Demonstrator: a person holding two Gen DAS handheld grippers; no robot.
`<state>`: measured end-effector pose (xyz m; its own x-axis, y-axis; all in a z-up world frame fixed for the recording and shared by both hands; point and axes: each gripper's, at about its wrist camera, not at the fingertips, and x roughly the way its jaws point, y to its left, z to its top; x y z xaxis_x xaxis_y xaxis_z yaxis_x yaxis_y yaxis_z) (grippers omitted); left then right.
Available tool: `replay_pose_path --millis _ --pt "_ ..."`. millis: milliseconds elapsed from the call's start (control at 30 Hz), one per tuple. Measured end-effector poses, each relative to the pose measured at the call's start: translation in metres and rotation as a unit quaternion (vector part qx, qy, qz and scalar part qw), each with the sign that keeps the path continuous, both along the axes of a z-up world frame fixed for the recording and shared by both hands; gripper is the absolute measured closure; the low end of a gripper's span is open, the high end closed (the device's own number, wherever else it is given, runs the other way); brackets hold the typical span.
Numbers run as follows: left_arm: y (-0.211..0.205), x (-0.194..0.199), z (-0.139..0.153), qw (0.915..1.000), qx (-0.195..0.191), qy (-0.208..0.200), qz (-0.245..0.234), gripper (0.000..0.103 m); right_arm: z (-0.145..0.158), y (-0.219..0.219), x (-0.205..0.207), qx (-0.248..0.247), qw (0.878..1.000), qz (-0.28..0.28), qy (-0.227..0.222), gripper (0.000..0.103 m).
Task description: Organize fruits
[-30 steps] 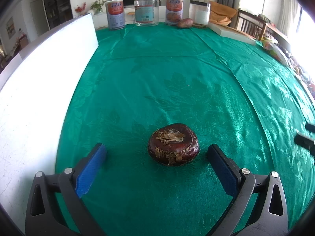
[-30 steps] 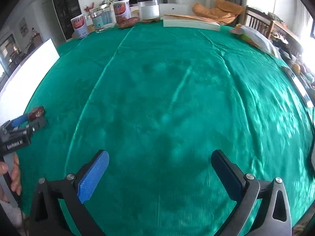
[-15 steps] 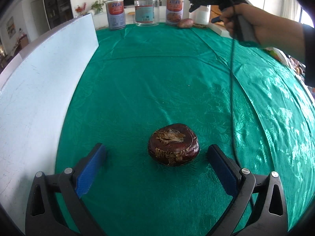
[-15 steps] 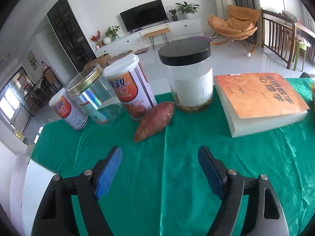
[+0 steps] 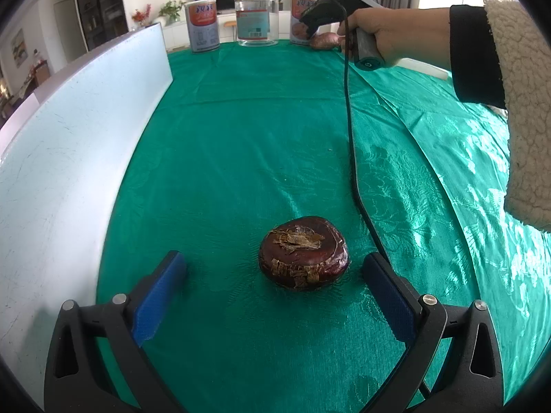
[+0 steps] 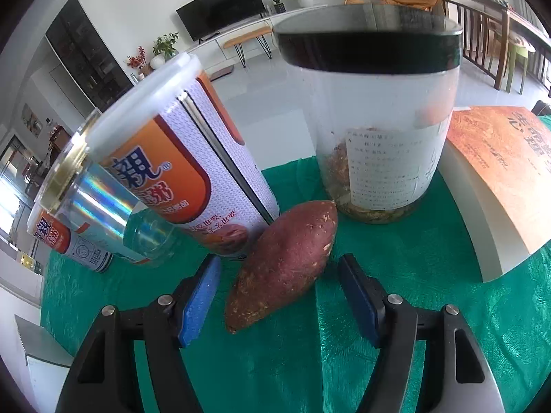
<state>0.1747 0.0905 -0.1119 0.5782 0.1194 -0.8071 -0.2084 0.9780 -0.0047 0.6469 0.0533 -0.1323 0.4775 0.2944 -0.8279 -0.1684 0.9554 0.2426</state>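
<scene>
A white board (image 5: 69, 158) walls the table's left edge, and open green cloth (image 5: 248, 137) runs from there to the far edge, where cans (image 5: 202, 24), a clear jar (image 5: 256, 17) and a book (image 6: 499, 172) crowd the sweet potato (image 6: 286, 265). The left gripper (image 5: 272, 275) stands spread near the near edge, the dark round fruit (image 5: 303, 253) between its pads and touching neither. The right gripper (image 6: 277, 296) is closing around the sweet potato's near end, pads not yet pressing; the can (image 6: 179, 172) and black-lidded jar (image 6: 375, 120) just behind hide the far edge there.
</scene>
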Motion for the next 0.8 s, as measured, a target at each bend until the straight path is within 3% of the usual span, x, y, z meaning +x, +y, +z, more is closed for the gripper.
replay_pose_path --millis 67,200,400,600,667,733,800 --pt "0.0 0.0 0.0 1.0 0.0 0.0 0.0 0.001 0.0 -0.003 0.0 0.01 1.0 0.009 0.008 0.052" --pt "0.0 0.0 0.0 1.0 0.0 0.0 0.0 0.001 -0.001 -0.021 -0.013 0.041 0.998 0.043 0.037 0.053" --pt "0.0 0.0 0.0 1.0 0.0 0.0 0.0 0.001 0.003 -0.072 -0.079 0.045 0.982 0.151 0.102 0.053" --pt "0.0 0.0 0.0 1.0 0.0 0.0 0.0 0.0 0.019 -0.134 -0.189 -0.045 0.954 0.252 0.153 0.054" --pt "0.0 0.0 0.0 1.0 0.0 0.0 0.0 0.0 0.026 -0.148 -0.232 -0.116 0.938 0.292 0.15 0.056" --pt "0.0 0.0 0.0 1.0 0.0 0.0 0.0 0.0 0.027 -0.159 -0.272 -0.153 0.925 0.312 0.152 0.056" --pt "0.0 0.0 0.0 1.0 0.0 0.0 0.0 0.0 0.024 -0.165 -0.307 -0.162 0.924 0.318 0.141 0.057"
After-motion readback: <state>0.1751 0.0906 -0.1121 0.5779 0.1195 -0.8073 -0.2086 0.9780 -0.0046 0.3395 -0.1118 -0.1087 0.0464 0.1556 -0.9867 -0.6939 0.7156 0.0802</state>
